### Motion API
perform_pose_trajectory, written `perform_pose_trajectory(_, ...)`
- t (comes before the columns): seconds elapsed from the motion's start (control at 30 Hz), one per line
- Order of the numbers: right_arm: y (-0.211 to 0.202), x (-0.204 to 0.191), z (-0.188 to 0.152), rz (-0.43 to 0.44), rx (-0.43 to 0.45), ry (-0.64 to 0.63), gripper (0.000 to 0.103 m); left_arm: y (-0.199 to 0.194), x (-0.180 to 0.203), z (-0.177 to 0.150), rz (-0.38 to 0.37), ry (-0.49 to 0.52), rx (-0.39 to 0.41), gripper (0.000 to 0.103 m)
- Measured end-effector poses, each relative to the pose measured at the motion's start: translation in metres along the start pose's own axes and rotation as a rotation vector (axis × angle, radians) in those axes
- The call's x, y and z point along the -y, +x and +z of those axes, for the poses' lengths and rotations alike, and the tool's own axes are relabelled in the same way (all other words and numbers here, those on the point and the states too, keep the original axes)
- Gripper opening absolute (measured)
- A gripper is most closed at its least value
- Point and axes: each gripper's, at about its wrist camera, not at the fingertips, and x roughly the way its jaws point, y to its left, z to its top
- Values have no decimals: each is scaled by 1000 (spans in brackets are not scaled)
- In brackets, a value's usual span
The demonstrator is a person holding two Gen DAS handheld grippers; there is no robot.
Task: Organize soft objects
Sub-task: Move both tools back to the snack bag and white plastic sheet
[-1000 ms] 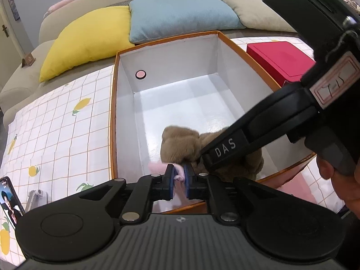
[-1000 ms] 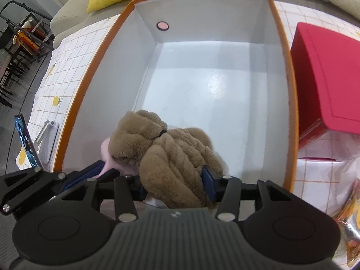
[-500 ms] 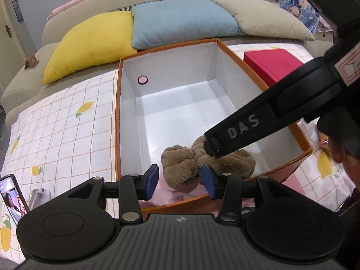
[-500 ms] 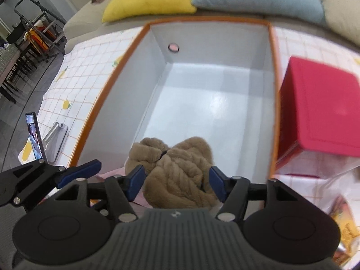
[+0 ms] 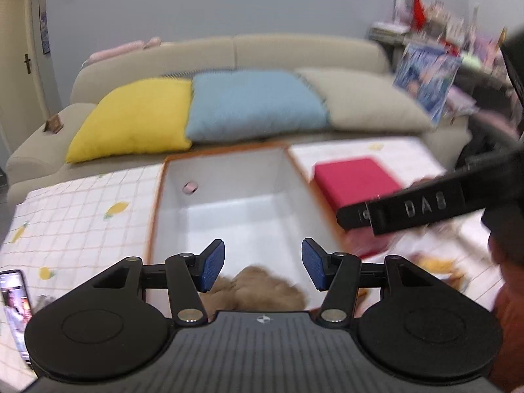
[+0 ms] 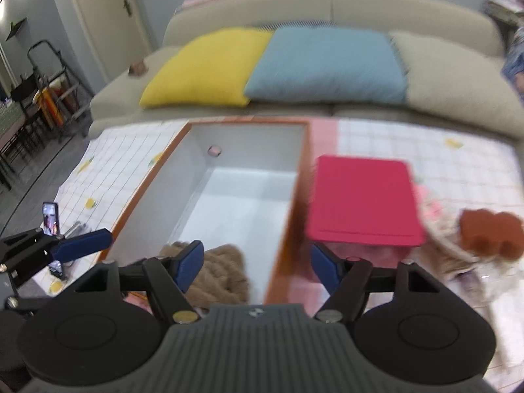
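A brown plush toy (image 5: 262,286) lies at the near end inside the white, orange-rimmed box (image 5: 229,203); it also shows in the right wrist view (image 6: 222,275). My left gripper (image 5: 263,267) is open and empty, raised above and behind the toy. My right gripper (image 6: 257,265) is open and empty, over the box's (image 6: 242,196) right rim. A reddish-brown soft object (image 6: 488,234) lies on the table at the right, among blurred pale items.
A red box (image 6: 363,199) stands right of the white box, also in the left wrist view (image 5: 357,180). A phone on a stand (image 6: 50,219) is at the left. Yellow (image 5: 137,118), blue and beige cushions sit on the sofa behind the table.
Both grippers let go of the brown plush toy, which stays in the box. Both opened wide, lifted and pulled back; the right one swung to the right.
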Motion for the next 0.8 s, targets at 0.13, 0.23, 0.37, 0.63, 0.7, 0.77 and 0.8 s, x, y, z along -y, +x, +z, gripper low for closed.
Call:
perform_pose_trajectory(0.13, -29, 20, -15, -57, 76, -6, 75, -6, 21, 2, -50, -5, 53, 64)
perform_pose_trajectory(0.23, -45, 35, -30, -97, 113, 10, 77, -5, 39, 2, -105, -5, 66, 64)
perform_pose_trajectory(0.37, -62, 57, -51, -158, 157, 40, 81, -2, 61, -2, -164, -2, 48, 64)
perform_pose_trajectory(0.63, -57, 93, -93, -336, 75, 50, 85, 24, 95, -15, -307, 11, -34, 64)
perform_pose_trajectory(0.7, -53, 101, -102, -362, 38, 70, 85, 35, 99, -20, -344, 18, -71, 64)
perform_pose_trajectory(0.77, -50, 109, -111, -378, 11, 93, 85, 46, 104, -25, -375, 21, -99, 63)
perform_pose_trajectory(0.8, -48, 113, -115, -379, 2, 104, 85, 48, 106, -30, -387, 24, -110, 63)
